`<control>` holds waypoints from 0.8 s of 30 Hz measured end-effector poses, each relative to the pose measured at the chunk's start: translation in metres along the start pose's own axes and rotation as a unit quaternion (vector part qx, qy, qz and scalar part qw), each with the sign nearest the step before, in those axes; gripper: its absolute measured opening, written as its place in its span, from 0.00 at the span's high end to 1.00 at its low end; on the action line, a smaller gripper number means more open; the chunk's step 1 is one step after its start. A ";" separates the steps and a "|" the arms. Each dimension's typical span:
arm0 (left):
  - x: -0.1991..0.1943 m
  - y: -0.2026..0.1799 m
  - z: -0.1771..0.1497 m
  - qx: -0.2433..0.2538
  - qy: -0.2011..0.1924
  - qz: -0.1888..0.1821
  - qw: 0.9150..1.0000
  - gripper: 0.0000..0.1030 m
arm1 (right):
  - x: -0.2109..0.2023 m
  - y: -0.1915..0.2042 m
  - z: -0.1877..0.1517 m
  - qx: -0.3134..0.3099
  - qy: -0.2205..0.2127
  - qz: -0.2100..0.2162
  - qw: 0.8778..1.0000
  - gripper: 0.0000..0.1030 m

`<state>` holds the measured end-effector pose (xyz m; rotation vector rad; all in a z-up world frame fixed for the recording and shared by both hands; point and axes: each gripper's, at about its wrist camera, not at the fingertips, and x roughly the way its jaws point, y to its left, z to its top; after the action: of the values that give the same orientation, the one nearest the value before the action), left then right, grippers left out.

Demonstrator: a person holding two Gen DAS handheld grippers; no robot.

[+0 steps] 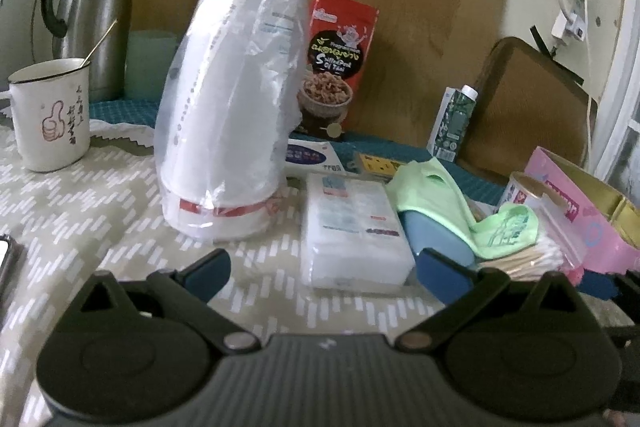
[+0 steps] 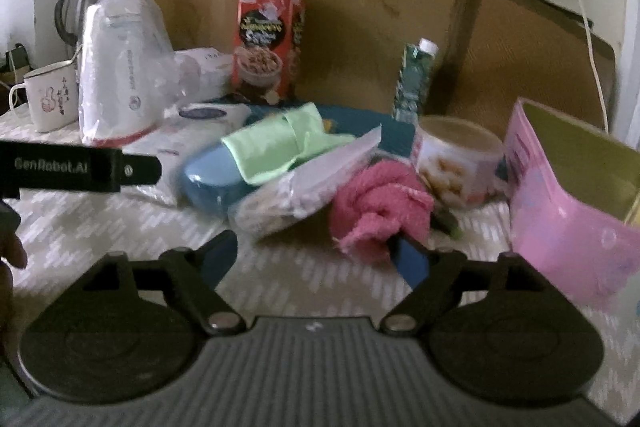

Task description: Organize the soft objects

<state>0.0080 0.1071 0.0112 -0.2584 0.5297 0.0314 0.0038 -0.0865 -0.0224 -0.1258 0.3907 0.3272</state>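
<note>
Pink cloth (image 2: 380,203) is bunched mid-tablecloth (image 2: 120,227), no clear long axis, touching the right gripper (image 2: 320,259)'s right fingertip; its jaws are spread. Left gripper (image 1: 320,267) is held level, likewise released, before a white packet (image 1: 352,227).

It was plainly someone's home: a cluttered counter (image 1: 80,211) under a patterned cloth, with a steel thermos jug (image 1: 98,15), an enamel mug (image 1: 50,115) holding a spoon, a red snack pouch (image 1: 340,63), a drink carton (image 1: 454,123) and a pink box (image 2: 568,203).
</note>
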 end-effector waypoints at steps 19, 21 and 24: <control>0.003 0.003 0.002 -0.017 0.002 0.007 1.000 0.00 | -0.013 -0.019 -0.003 0.033 -0.055 0.040 0.997 0.12; 0.001 0.005 0.001 -0.023 -0.005 0.010 1.000 0.00 | -0.011 -0.013 -0.003 0.020 -0.054 0.057 0.997 0.11; -0.001 0.010 0.002 -0.040 -0.015 0.016 0.999 0.00 | -0.008 -0.005 -0.001 -0.002 -0.055 0.068 0.996 0.09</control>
<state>0.0068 0.1173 0.0108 -0.3274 0.5027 0.0870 -0.0019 -0.0934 -0.0195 -0.0849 0.2902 0.4681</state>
